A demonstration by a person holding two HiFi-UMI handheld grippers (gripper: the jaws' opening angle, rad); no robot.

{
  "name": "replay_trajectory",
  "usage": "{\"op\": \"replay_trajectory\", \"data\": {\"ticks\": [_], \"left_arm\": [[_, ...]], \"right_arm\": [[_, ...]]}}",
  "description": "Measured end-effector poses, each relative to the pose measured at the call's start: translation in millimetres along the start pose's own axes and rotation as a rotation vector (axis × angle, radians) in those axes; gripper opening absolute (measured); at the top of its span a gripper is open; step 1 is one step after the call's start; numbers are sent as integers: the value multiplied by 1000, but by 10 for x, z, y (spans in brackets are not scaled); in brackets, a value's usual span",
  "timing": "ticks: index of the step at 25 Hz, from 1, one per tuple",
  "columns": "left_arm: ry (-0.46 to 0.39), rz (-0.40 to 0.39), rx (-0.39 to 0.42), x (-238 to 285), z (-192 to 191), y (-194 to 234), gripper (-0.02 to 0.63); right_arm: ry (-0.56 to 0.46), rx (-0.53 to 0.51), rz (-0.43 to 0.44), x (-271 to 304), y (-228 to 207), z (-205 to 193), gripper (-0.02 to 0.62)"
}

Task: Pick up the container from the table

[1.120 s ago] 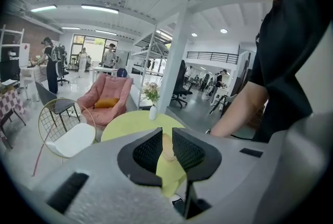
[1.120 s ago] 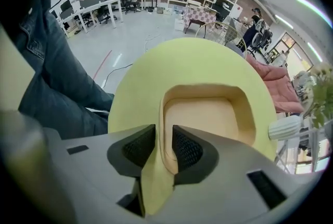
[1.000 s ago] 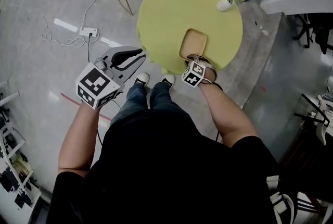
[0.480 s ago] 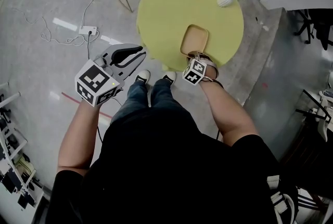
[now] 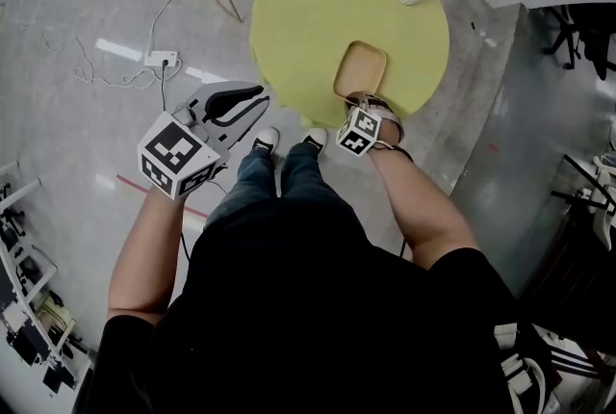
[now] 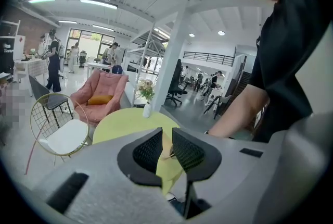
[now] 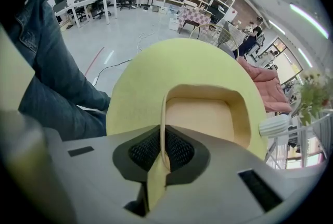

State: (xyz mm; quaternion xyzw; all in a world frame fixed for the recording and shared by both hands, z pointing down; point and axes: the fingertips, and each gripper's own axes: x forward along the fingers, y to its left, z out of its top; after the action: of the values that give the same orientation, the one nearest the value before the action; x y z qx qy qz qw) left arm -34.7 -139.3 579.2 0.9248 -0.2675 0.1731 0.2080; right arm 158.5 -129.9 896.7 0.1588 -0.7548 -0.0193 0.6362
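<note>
The right tongs (image 7: 164, 140) point steeply down and have just closed, their black mesh faces pressing the thin near wall of the container (image 7: 205, 113). The container is a shallow tan dish shaped like a rounded rectangle. Its long axis runs 6 to 12, and it sits at the 5 o'clock edge of the round yellow tabletop (image 5: 318, 8). The left tongs (image 6: 166, 146) are slightly apart and empty, off the tabletop at 8 o'clock.

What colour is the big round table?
Light yellow-green. The table shows best in the head view.
</note>
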Motion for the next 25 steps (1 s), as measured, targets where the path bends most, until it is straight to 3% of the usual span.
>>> {"op": "replay_trajectory", "data": {"ticks": [13, 25], "left_arm": [[-21, -72, 31, -2, 52, -116, 71], [-108, -129, 88, -124, 325, -253, 37]], "right_arm": [[1, 36, -53, -187, 14, 17, 17], [-13, 95, -62, -468, 180, 154, 14]]}}
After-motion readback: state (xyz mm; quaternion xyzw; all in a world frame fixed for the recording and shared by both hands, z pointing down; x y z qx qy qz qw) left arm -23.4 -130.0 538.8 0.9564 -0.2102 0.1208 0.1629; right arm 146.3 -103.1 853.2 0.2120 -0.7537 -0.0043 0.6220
